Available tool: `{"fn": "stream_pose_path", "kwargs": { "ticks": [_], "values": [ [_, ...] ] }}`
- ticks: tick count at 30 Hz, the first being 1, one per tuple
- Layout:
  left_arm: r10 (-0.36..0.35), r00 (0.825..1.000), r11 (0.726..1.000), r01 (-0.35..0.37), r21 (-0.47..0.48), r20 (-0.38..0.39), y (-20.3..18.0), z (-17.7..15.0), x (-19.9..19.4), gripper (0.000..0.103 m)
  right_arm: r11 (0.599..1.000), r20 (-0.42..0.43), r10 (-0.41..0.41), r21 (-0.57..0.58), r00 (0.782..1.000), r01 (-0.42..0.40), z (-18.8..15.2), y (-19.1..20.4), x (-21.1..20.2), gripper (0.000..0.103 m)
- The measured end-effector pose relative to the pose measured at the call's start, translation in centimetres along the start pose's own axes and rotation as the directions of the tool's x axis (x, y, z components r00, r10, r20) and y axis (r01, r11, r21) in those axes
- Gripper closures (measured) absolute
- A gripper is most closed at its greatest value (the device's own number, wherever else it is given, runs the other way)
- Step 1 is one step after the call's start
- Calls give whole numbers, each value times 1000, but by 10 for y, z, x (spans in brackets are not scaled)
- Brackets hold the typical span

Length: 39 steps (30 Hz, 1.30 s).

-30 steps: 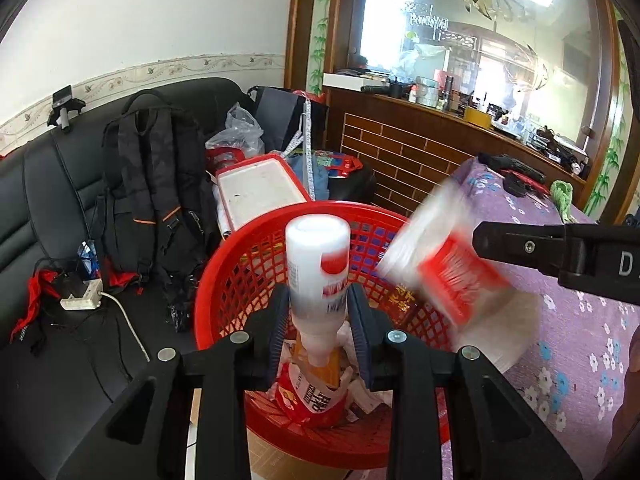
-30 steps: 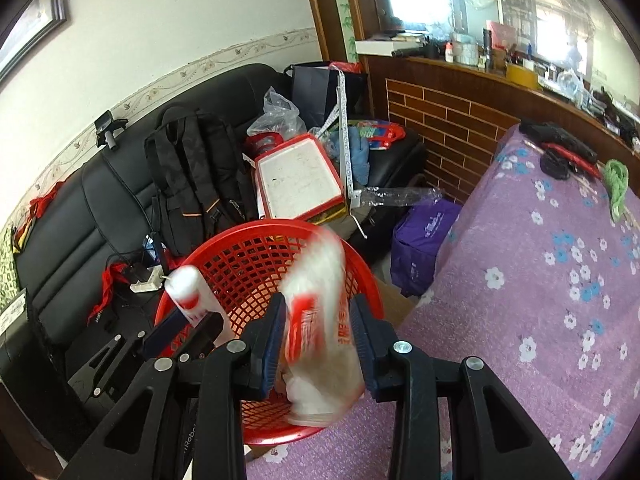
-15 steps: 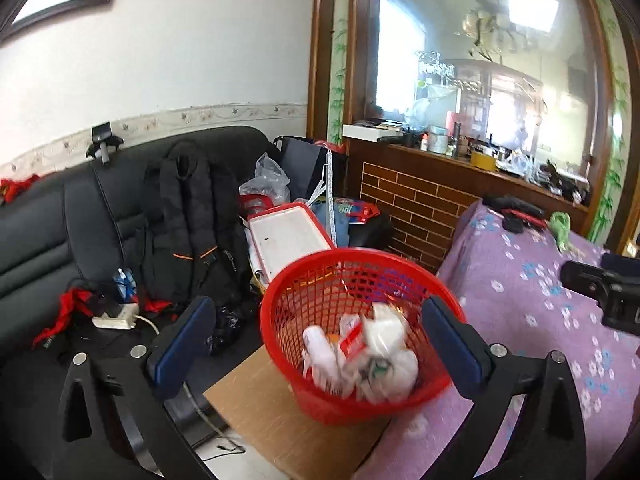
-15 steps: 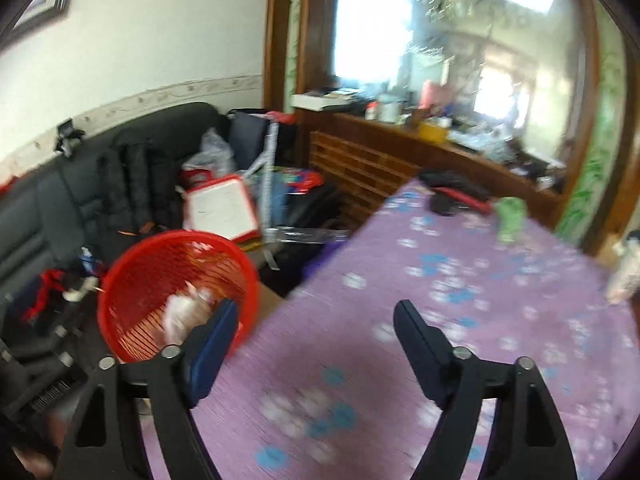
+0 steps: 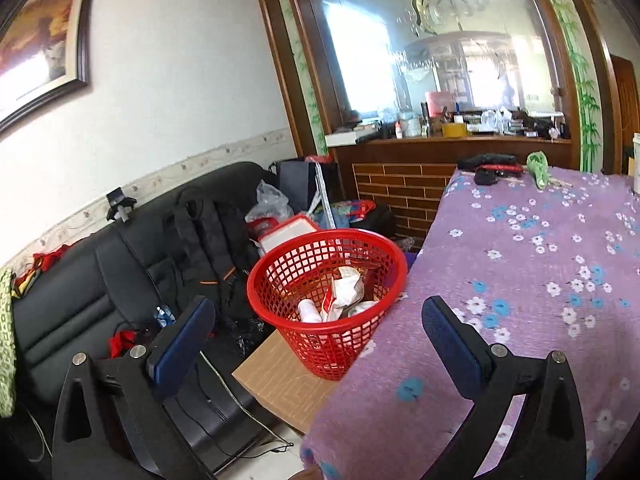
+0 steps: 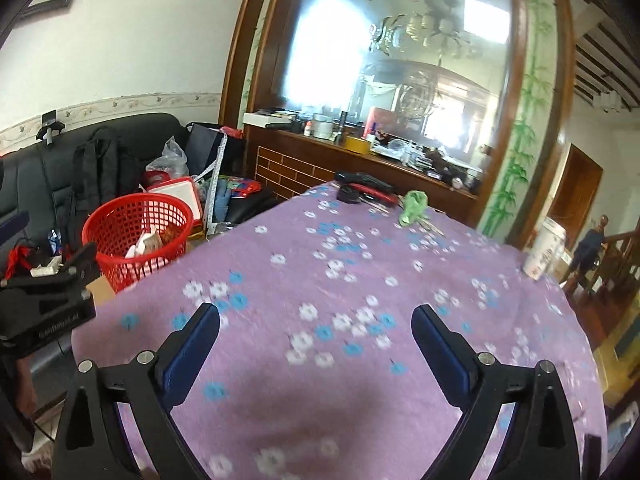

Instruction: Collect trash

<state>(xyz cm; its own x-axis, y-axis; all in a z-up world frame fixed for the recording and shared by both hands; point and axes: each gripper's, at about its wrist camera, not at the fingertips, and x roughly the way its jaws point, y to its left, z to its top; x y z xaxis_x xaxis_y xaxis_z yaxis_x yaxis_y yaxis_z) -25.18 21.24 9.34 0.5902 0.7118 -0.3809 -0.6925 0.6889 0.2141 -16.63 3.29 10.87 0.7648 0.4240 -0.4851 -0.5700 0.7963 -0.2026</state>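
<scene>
Red basket (image 5: pixel 326 276) holding trash (image 5: pixel 340 296), beside the purple table (image 5: pixel 520 280). Left gripper (image 5: pixel 316 320) released, empty; right gripper (image 6: pixel 316 340) opening, empty, above the cloth.

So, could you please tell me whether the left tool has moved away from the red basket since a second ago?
Yes. The left tool has drawn back from the red basket, which now sits farther off and smaller.

The laundry-style basket (image 5: pixel 280 264) is glossy red plastic lattice, standing on matt brown cardboard (image 5: pixel 280 376). A purple flowered cloth (image 6: pixel 360 280), soft and matt, covers the bench beside a black leather-look sofa (image 5: pixel 80 300) with a slight sheen.
</scene>
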Motion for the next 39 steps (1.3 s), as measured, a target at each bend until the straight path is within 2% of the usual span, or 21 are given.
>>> {"fn": "stream_pose_path", "kwargs": {
  "ticks": [6,9,16,21,27,39],
  "values": [
    [-59,998,998,59,-29,3,-4,-4,-26,0,998,-18,-3,63,1000,4,-25,-20,-21,4],
    [-62,998,998,62,-16,17,-8,-3,-36,0,996,-19,-29,81,999,31,-33,-26,-32,4],
    [-98,995,994,99,-39,13,-14,-1,-45,0,994,-14,-58,89,998,59,-40,-32,-51,4],
    [-103,995,994,104,-31,7,-19,0,-47,0,995,-3,-64,82,998,65,-39,-31,-55,4],
    [-86,996,996,86,7,35,-26,-2,-54,0,994,-16,-59,87,998,60,-39,-30,-55,4],
    [-97,995,995,96,19,16,-28,-4,-51,0,995,-36,-48,85,998,51,-40,-28,-49,4]
  ]
}}
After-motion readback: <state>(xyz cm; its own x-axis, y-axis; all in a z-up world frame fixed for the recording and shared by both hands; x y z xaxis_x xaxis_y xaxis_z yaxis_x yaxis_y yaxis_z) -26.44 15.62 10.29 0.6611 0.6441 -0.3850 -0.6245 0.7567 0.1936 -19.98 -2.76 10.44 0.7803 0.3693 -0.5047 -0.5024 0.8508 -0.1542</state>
